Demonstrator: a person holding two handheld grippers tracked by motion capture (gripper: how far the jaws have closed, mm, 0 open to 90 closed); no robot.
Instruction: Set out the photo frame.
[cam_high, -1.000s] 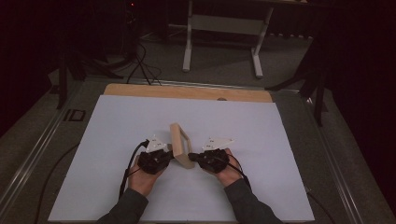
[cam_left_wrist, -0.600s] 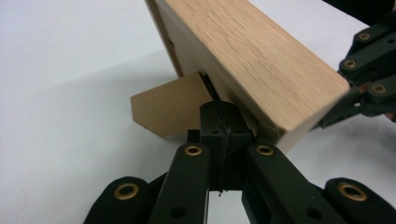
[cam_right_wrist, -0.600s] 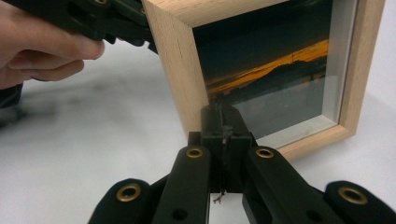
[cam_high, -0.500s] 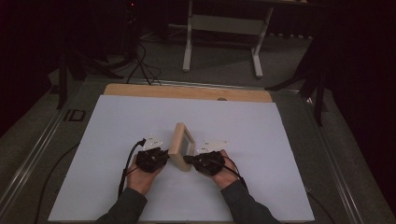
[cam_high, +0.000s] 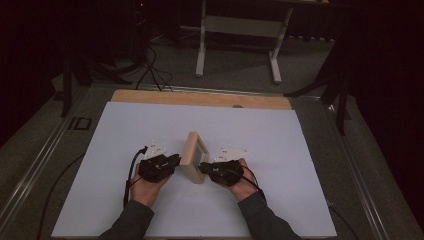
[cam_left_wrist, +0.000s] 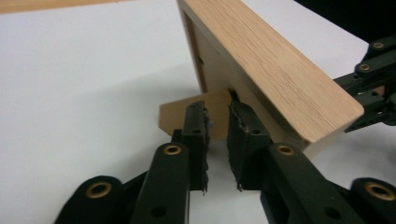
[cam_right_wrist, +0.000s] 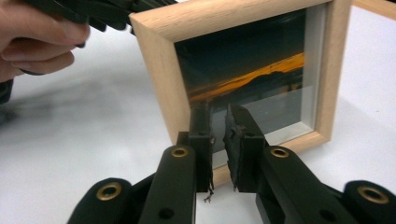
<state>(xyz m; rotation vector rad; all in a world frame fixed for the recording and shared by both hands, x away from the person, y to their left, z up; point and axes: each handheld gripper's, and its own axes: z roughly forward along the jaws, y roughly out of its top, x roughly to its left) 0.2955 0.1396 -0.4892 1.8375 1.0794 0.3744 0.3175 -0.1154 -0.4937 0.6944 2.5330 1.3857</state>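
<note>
Since 1 s ago the photo frame (cam_high: 192, 155) has gone from tilted to upright on its edge, and both hands slid nearer the table's front. Left gripper (cam_left_wrist: 217, 122) at frame's 9 o'clock, jaws narrowly apart by the rear stand flap (cam_left_wrist: 180, 114), gripping nothing. Right gripper (cam_right_wrist: 218, 122) at 3 o'clock, jaws slightly open against the glass side. "ID" (cam_high: 80, 123) marked at table's edge. White sheet (cam_high: 280, 150) on wood table, dim room.

A lab or studio recording space. Beyond the grippers, a white-covered table (cam_high: 150, 125) meets dark curtains. Floor cables (cam_high: 150, 65) and a metal stand (cam_high: 240, 30) lie farther off.
</note>
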